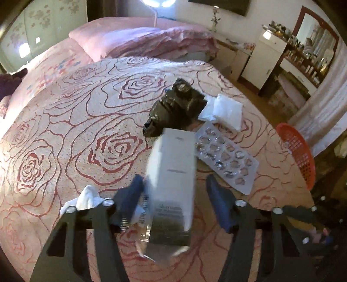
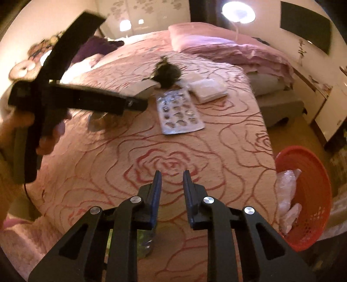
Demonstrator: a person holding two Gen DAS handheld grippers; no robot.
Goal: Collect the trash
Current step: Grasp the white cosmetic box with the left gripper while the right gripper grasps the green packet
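My left gripper (image 1: 174, 184) is open, its blue fingers on either side of a tall white carton box (image 1: 173, 180) that lies blurred between them on the bed. Beyond it lie a crumpled black plastic bag (image 1: 175, 106), a silver blister pack (image 1: 225, 158) and a white packet (image 1: 225, 110). A white tissue (image 1: 84, 199) lies by the left finger. My right gripper (image 2: 172, 175) is open and empty above the bedspread. The red mesh basket (image 2: 314, 195) stands at the bed's right edge with clear plastic trash (image 2: 286, 195) inside. The left gripper (image 2: 138, 104) shows blurred in the right wrist view.
The bed has a rose-patterned cover (image 1: 86, 130) with pink pillows (image 1: 134, 41) at its head. A lamp (image 2: 238, 10) stands behind it. White cabinets and a cluttered dresser (image 1: 303, 60) stand on the right across a strip of floor.
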